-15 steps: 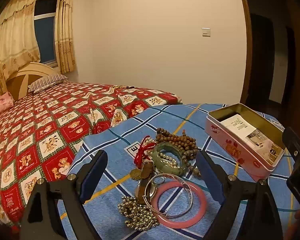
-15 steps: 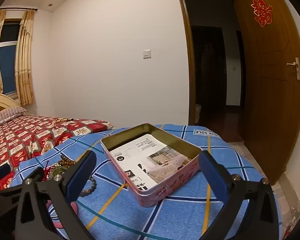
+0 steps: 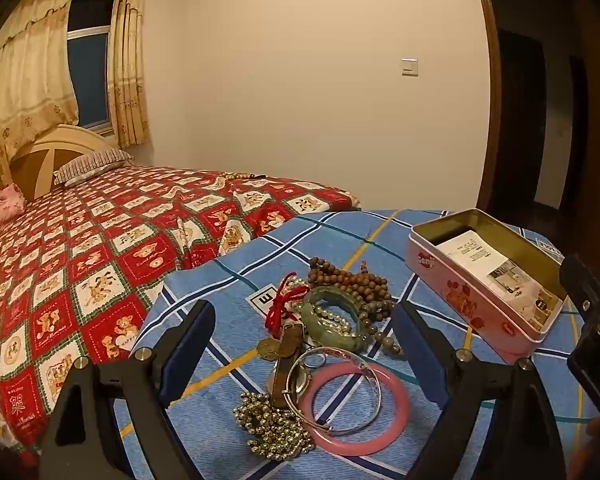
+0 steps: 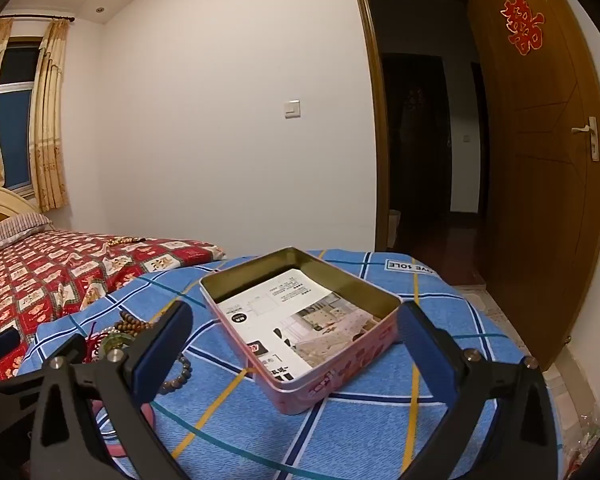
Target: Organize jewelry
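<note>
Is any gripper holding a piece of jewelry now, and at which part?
Nothing is held. Left gripper stands open over the jewelry pile; right gripper stands open before the pink tin.

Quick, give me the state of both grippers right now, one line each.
Left gripper: open wide, holding nothing; the jewelry pile lies on the cloth between its fingers.
Right gripper: open wide, holding nothing; the pink tin sits untouched between its fingers.

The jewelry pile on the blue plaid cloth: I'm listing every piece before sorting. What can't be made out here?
- Right wrist view: the pile is mostly hidden behind the open right gripper's left finger; only brown wooden beads show.
- Left wrist view: the white pearl strand is partly buried under the green jade bangle.
- Pink metal tin: a printed paper sheet covers its floor.
</note>
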### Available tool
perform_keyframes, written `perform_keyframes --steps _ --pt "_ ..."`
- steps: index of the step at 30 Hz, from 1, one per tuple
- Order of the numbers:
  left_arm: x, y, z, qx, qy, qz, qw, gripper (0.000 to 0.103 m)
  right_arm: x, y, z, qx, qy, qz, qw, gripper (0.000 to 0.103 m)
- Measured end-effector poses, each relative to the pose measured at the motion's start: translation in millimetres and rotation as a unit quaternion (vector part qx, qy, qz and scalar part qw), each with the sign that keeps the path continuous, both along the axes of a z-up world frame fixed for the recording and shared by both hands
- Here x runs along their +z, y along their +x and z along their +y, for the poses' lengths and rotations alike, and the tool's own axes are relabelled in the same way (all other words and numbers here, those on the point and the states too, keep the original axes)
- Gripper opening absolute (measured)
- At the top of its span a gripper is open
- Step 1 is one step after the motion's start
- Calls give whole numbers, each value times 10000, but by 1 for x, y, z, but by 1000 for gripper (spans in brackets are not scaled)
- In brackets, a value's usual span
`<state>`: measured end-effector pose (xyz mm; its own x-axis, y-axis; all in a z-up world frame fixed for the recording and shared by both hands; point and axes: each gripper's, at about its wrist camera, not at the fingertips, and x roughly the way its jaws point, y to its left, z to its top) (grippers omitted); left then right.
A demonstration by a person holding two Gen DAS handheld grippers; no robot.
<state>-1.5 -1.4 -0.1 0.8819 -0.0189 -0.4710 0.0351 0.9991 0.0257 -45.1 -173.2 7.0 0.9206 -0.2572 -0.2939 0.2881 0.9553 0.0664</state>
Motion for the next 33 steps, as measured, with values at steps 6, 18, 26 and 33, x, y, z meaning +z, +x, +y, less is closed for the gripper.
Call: perform_keyframes --steps 6,18,26,33 --pt "0 1 0 -8 -12 28 10000 90 0 0 1 -3 -7 -6 10000 103" --pt "-1 2 1 -6 -42 46 10000 90 0 0 0 -5 -12 -4 10000 103" --pt "-1 2 1 -6 -43 42 10000 90 0 0 0 -10 -11 -3 10000 103" --pt "-1 2 0 -3 -42 44 10000 90 0 1 0 -9 -12 -2 10000 103"
